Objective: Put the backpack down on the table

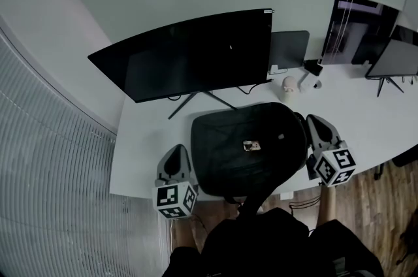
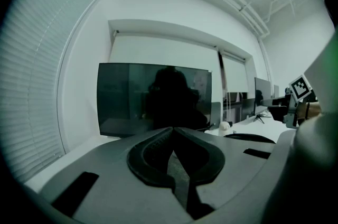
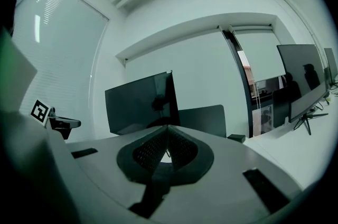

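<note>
The backpack [image 1: 248, 148] is lying flat on the white table [image 1: 140, 158], close to the near edge, with its dark back panel facing up. A small tag [image 1: 252, 146] is sitting near the middle of that panel. One strap [image 1: 251, 202] is hanging over the near edge toward the person [image 1: 274, 243] standing at the table.

The left gripper [image 1: 177, 147] is hovering just to the left of the backpack, apart from it. Its own view shows the two pads pressing together with nothing between them. The right gripper [image 1: 313, 117] is hovering just beside the backpack's right side, and whether it is touching the fabric I cannot tell. Its jaws are also meeting at the tips and holding nothing. Both grippers are pointing away from the person toward the far wall.

Beyond the backpack a wide, dark monitor [image 1: 189, 53] is standing on its thin legs at the far side of the table. A small pale round object [image 1: 289, 87] is sitting to the right of it. Further right a second monitor [image 1: 395, 60] is standing near the far right corner. Window blinds [image 1: 52, 171] are running down the left side of the room, and wooden floor [image 1: 356, 204] is showing at the near right.
</note>
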Available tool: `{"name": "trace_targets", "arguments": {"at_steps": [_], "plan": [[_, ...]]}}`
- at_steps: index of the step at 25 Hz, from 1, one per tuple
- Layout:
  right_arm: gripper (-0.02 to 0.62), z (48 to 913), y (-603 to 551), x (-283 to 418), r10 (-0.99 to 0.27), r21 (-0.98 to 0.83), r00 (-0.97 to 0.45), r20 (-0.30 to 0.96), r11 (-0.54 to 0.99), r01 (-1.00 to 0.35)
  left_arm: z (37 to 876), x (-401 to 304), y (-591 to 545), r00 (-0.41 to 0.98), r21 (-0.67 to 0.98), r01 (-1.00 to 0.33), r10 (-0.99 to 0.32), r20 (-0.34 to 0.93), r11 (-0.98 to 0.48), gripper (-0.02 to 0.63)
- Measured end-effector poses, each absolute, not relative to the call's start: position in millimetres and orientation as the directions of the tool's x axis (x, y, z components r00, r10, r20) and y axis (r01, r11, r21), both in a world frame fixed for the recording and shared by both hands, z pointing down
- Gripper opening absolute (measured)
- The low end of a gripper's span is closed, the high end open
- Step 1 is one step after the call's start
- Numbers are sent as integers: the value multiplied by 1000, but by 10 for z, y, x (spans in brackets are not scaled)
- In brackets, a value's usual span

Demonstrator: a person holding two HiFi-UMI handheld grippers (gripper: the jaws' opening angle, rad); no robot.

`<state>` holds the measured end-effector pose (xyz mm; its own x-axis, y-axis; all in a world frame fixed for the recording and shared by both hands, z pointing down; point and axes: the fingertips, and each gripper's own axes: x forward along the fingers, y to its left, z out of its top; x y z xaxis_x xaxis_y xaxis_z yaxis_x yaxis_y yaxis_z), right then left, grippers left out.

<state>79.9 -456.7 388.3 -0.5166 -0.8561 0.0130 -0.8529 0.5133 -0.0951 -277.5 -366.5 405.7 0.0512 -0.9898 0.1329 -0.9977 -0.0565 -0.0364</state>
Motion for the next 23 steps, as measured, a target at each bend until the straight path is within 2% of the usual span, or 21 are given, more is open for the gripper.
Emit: {"name": "trace_targets", "arguments": {"at_steps": [23], "plan": [[12, 3895, -4557, 794, -856, -91, -517, -18, 516, -852, 4139, -2761, -3677, 47, -42, -998, -988, 147, -54, 17]]}}
